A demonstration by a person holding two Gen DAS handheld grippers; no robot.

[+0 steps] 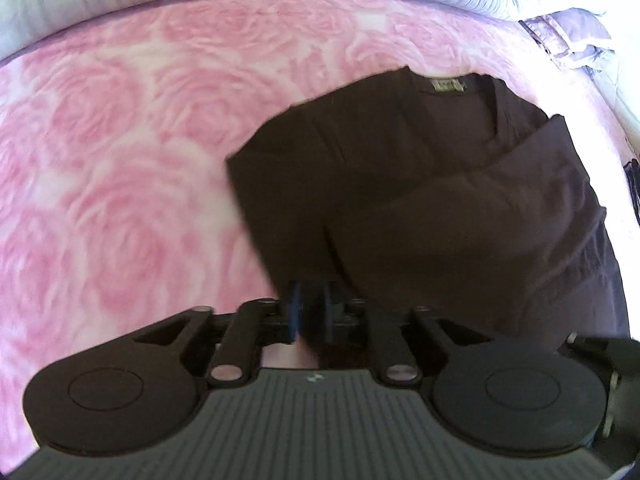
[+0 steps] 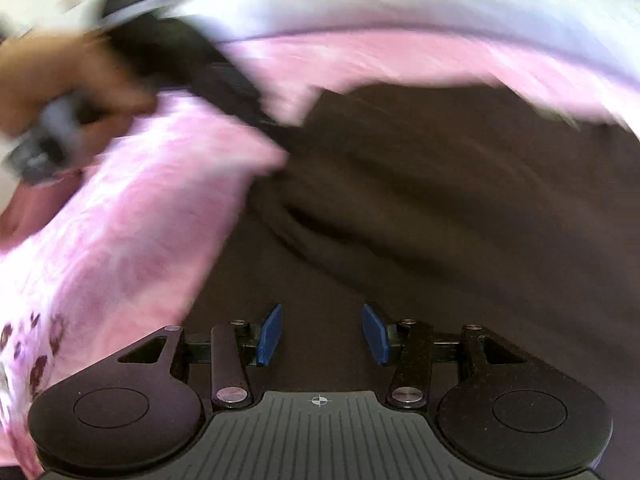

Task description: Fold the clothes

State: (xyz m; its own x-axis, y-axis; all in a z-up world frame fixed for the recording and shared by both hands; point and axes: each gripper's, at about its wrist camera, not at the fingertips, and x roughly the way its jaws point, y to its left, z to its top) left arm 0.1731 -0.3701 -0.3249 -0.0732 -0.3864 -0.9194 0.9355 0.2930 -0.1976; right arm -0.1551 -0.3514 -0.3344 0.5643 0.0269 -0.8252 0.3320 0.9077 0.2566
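Left gripper [image 1: 310, 312] sits at six o'clock in its own view, blue pads pinched tight on the near edge of the dark shirt [image 1: 420, 184], which spreads toward one o'clock over the pink rose blanket [image 1: 120, 140], neck label [image 1: 443, 85] at twelve; the right gripper [image 2: 322, 334] hangs over the same shirt, fingers spread, grasping nothing. The risk, as I judge it: one pinch carries everything, so the fabric could slip or bunch and skew the fold; count one shirt, one blanket, two grippers, one crumpled lilac cloth [image 1: 568, 40] at two o'clock.
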